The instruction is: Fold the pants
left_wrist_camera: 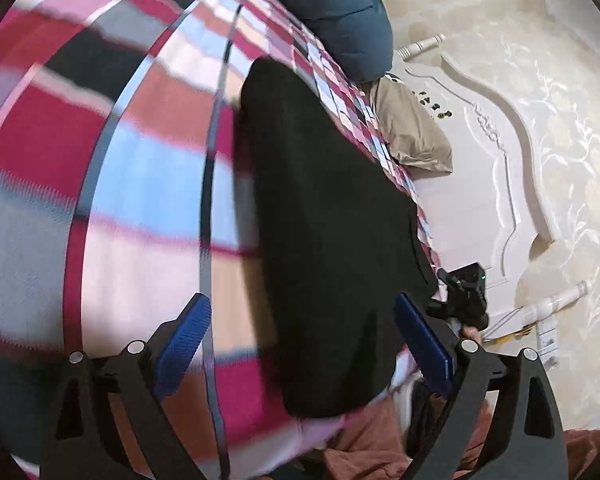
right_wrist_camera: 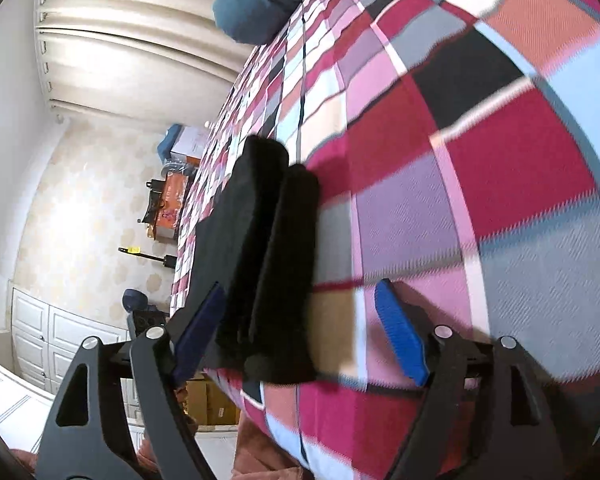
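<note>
Black pants (left_wrist_camera: 324, 220) lie on a bedspread (left_wrist_camera: 148, 168) checked in crimson, pink, pale blue, grey, salmon and black. Both grippers carry blue pads (right_wrist_camera: 400, 332) on black frames. A teal pillow (left_wrist_camera: 340, 12) sits beside a beige one (left_wrist_camera: 412, 128).

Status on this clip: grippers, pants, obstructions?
Left gripper open, empty. Right gripper open, empty. Black pants folded on plaid bed. Nothing in the way.

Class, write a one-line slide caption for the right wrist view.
Open right gripper over folded black pants on a plaid bedspread.
</note>
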`<state>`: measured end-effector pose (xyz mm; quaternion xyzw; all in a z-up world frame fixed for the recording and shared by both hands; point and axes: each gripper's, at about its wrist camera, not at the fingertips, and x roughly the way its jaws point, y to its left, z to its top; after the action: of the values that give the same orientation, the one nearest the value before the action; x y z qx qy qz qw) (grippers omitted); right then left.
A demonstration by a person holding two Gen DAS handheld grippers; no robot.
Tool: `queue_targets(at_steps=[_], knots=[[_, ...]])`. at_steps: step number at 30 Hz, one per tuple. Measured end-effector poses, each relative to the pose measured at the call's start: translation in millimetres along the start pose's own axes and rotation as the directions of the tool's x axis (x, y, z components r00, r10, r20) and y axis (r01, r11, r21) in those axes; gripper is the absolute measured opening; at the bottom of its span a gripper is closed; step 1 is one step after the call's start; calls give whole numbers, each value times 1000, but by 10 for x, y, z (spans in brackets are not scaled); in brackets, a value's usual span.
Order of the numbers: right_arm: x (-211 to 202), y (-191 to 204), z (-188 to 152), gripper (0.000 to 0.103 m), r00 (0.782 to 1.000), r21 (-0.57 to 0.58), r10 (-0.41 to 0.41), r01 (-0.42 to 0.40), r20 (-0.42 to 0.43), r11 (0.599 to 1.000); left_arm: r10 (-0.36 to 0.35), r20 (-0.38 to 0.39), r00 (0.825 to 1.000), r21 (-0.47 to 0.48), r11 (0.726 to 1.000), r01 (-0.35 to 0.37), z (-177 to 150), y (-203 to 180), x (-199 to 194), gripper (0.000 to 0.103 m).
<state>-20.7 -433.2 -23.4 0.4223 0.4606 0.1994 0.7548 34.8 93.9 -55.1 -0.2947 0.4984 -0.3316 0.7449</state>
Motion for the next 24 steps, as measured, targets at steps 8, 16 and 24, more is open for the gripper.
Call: queue_targets(at_steps=[8,16,24], knots=[[375,89,332,92,1000,-9,5,-5,-18,1000,20,140,990,100,994,-35,489,-117,287,94],[746,154,577,93,993,-63,25,-33,-118,997,32,-2,1000,156,987,-31,777,-23,613,94],[972,247,639,93,977,-98,73,-94,-199,991,49,-25,998,175,984,-44,943,67,776,94]])
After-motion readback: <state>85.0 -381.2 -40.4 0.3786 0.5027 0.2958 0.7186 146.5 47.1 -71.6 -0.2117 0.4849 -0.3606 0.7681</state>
